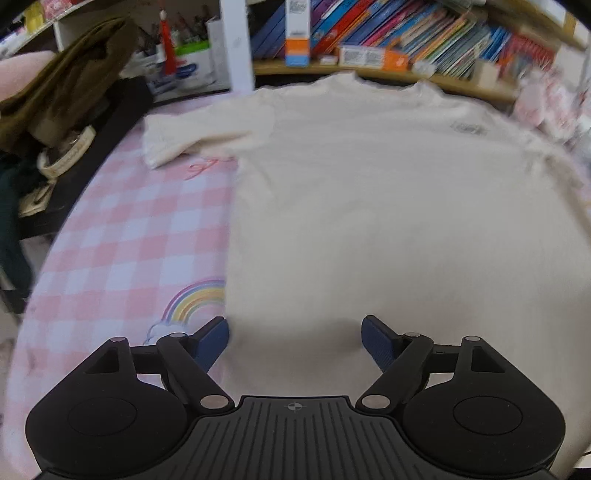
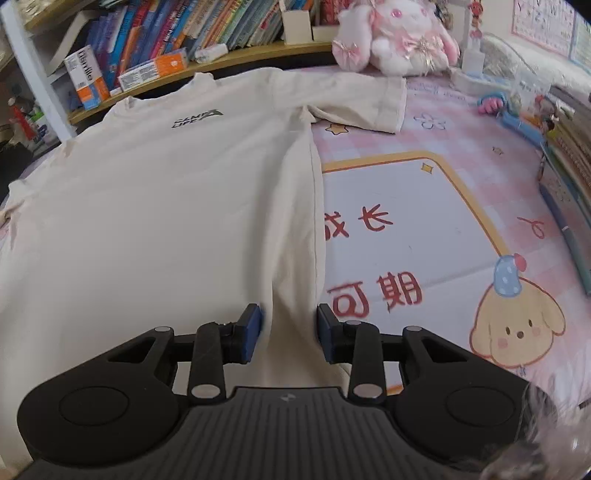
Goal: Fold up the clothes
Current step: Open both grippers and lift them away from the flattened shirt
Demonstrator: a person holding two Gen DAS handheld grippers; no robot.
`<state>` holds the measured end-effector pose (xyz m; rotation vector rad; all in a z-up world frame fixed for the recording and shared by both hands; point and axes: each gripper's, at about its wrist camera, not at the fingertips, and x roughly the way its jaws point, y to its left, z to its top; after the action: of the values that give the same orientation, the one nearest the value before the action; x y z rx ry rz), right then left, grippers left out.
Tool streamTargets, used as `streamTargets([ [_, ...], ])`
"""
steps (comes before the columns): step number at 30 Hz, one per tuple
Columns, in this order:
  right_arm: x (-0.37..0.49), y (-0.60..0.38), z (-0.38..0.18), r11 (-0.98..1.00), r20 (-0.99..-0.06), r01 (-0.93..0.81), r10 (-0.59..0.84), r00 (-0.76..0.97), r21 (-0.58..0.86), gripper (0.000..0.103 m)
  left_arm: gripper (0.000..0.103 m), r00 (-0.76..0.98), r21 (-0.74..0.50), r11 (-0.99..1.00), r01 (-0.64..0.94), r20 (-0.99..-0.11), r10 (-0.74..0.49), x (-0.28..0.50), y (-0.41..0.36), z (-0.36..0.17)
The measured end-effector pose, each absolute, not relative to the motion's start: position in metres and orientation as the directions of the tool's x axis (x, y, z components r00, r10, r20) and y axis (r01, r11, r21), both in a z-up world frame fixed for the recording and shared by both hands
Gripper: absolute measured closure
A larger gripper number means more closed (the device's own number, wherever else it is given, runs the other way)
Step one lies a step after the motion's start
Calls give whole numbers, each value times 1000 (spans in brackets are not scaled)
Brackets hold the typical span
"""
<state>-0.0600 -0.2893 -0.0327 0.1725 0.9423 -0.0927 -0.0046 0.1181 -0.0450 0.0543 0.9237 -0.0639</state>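
Observation:
A cream short-sleeved T-shirt (image 1: 388, 203) lies spread flat, front up, on a pink checked mat (image 1: 129, 240), collar toward the bookshelf. In the right wrist view the T-shirt (image 2: 166, 203) shows a small dark chest logo (image 2: 197, 118) and its right sleeve (image 2: 369, 103) stretched out sideways. My left gripper (image 1: 295, 328) stands wide open over the shirt's lower left part, its left blue pad (image 1: 214, 339) at the side edge, nothing gripped. My right gripper (image 2: 290, 314) is open, with a raised fold of the shirt's right side seam lying between the pads, which do not press on it.
A shelf of colourful books (image 1: 406, 33) runs behind the collar. A brown garment (image 1: 66, 81) hangs over dark furniture at the left. A pink plush rabbit (image 2: 395, 37) sits behind the right sleeve, and toys and stacked books (image 2: 569, 129) line the mat's right edge.

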Motion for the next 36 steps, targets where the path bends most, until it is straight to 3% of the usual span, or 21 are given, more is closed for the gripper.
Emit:
streamTargets([
  [4,-63,-294,-32,978,-813,182,-23,582,103,76,19,595,-4,998,70,-802,-45,-4,124,-45],
  [9,-71,-297,-22,963,-785,258,-95,612,84,60,19,583,-49,998,50,-809,-69,-4,129,-39],
  [14,-87,-283,15,967,-621,238,-130,773,94,10,17,630,-122,992,39,-768,-119,-6,130,-25],
  [16,-91,-270,28,973,-562,214,-130,817,86,0,11,629,-139,990,38,-766,-132,-5,129,-22],
  [20,-91,-253,41,981,-556,174,-98,825,86,0,9,649,-148,989,32,-749,-133,-9,127,-15],
  [29,-105,-232,47,967,-569,249,-171,804,61,0,5,720,-80,990,120,-679,-142,-20,123,6],
  [36,-109,-208,35,978,-594,204,-143,791,37,0,5,719,-173,984,45,-678,-152,-23,116,7],
])
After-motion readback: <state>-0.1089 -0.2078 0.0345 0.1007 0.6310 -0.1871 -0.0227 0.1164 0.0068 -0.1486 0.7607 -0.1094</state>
